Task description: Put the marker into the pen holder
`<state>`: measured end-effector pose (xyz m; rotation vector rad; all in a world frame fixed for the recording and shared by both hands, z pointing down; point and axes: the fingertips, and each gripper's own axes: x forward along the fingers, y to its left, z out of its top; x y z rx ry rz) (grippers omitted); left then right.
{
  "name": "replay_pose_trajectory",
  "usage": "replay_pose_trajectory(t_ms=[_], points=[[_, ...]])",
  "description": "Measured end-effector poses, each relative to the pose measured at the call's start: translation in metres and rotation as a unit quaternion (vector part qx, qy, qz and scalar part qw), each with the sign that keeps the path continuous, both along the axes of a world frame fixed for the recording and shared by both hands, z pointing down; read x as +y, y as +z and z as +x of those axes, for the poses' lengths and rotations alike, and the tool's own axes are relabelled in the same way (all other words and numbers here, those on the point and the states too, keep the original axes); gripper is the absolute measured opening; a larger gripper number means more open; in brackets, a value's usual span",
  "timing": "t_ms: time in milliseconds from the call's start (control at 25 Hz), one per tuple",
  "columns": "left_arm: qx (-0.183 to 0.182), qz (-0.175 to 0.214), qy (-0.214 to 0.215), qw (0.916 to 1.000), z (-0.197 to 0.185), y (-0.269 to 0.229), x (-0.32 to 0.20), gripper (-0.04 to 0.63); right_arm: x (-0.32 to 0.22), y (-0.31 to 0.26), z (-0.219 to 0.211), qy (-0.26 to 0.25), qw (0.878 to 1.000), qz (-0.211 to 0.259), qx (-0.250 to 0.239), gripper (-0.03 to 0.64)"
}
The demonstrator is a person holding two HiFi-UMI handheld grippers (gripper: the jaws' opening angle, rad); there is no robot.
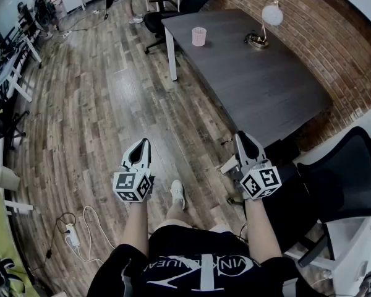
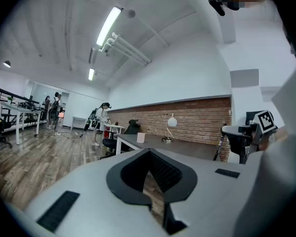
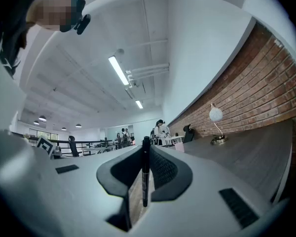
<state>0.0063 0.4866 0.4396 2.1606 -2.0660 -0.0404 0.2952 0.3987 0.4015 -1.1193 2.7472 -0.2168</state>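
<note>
Head view: we stand on wood plank floor (image 1: 99, 116), both grippers held out ahead at about waist height.

- Right gripper (image 1: 242, 137): jaws clamped on a black marker (image 3: 145, 181). In the right gripper view the marker stands upright between the 2 pads, its top poking above the jaw tips and its lower end hanging into the gap below.
- Left gripper (image 1: 143, 145): jaws together at the tips, nothing between them. In the left gripper view only floor shows through the slot beneath the tips.
- The 2 grippers are level with each other and well apart. Our shoe (image 1: 178, 193) is on the floor between them.
- Dark grey table (image 1: 272, 98) lies at 1 o'clock from us, along the brick wall (image 1: 309, 36).
- Pink pen holder (image 1: 199, 36) stands upright near the table's far left corner, at about 12 o'clock, well apart from the marker.
- Globe desk lamp (image 1: 267, 18) is at 3 o'clock from the pen holder, near the wall.
- Black office chair (image 1: 343, 178) is at our 3 o'clock, just beside the right gripper.
- White power strip (image 1: 72, 235) with cable lies on the floor at 8 o'clock.
</note>
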Motion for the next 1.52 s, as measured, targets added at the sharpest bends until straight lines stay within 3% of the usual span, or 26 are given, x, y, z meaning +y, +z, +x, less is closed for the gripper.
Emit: replay_pose_trajectory(t_ms=[880, 1120, 1520], points=[[-0.002, -0.021, 0.031, 0.9993, -0.128, -0.003, -0.21, 0.014, -0.199, 0.007, -0.127, 0.022, 0.999, -0.033, 0.002, 0.054], [-0.003, -0.024, 0.033, 0.9992, -0.158, 0.003, -0.237, 0.014, -0.223, 0.011, -0.146, 0.034, 0.998, -0.043, -0.038, 0.055], [0.0, -0.021, 0.027, 0.9994, -0.18, 0.007, -0.257, 0.014, -0.257, 0.015, -0.161, 0.04, 0.997, -0.048, -0.04, 0.054]])
